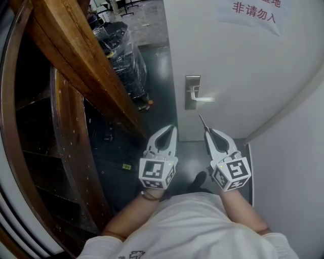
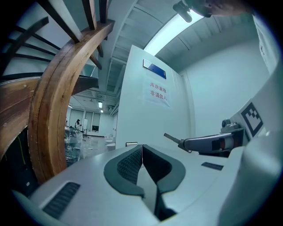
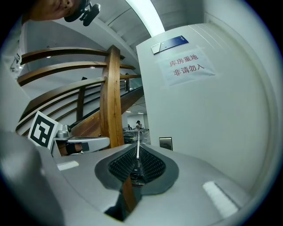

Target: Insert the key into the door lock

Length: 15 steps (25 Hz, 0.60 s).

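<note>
Risks, judged from present position: thin silver metal key (image 3: 137, 148), clamped by its head between the pads of the right tongs (image 1: 207, 132) with the blade pointing forward, is well short of the brushed-metal lock plate (image 1: 192, 92) on the white door (image 1: 238, 66). The keyhole is too small to make out in any view, so the blade may be turned the wrong way for the slot and scrape or jam on the plate. The grip is on the small head only; a sideways push at the plate could twist the key in the pads or drop it to the dark floor (image 1: 159, 81). The silver lever handle (image 1: 203, 98) juts beside the plate and may foul the tongs. Left tongs (image 1: 173, 128) are clenched on nothing, near the right pair, giving no support

Count: key, 1; lock plate, 1; lever handle, 1; door, 1; tongs, 2; paper notice with red characters (image 1: 253, 12), 1; curved brown wooden stair rail (image 1: 86, 60), 1; black plastic-wrapped bundle (image 1: 121, 50), 1
</note>
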Available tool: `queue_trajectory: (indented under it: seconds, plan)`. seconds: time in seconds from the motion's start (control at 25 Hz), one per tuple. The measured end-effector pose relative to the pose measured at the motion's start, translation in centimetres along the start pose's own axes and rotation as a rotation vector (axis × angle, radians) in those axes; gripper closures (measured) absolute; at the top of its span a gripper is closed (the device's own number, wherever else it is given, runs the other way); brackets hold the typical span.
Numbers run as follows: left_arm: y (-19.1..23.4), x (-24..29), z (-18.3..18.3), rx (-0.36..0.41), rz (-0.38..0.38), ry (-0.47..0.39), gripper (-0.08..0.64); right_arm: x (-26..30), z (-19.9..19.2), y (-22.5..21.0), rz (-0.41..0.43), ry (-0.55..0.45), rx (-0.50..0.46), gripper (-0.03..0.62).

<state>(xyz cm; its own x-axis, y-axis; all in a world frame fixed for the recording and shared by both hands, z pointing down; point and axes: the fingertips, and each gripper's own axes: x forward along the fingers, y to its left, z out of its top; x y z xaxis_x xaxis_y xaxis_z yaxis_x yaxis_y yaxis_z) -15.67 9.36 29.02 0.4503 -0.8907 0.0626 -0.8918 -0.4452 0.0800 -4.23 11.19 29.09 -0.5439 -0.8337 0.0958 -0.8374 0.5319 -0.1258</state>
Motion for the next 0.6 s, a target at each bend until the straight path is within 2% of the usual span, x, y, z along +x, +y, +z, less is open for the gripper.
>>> queue_trajectory:
  seconds: [0.2,0.4,0.6]
  plan:
    - [1.4,4.6,-0.8,-0.01,0.041,0.033,0.552,3.3,0.2,-4.0,0.033,0.016,0.005,0.566]
    - [1.8,9.4,-0.2,-0.013,0.081,0.022,0.552,6.1,1.4,-8.5,0.062,0.019,0.004,0.566]
    - [2.6,12.0,-0.6,-0.014,0.132,0.033,0.552,7.5,2.4,-11.7,0.091,0.012,0.006,0.566]
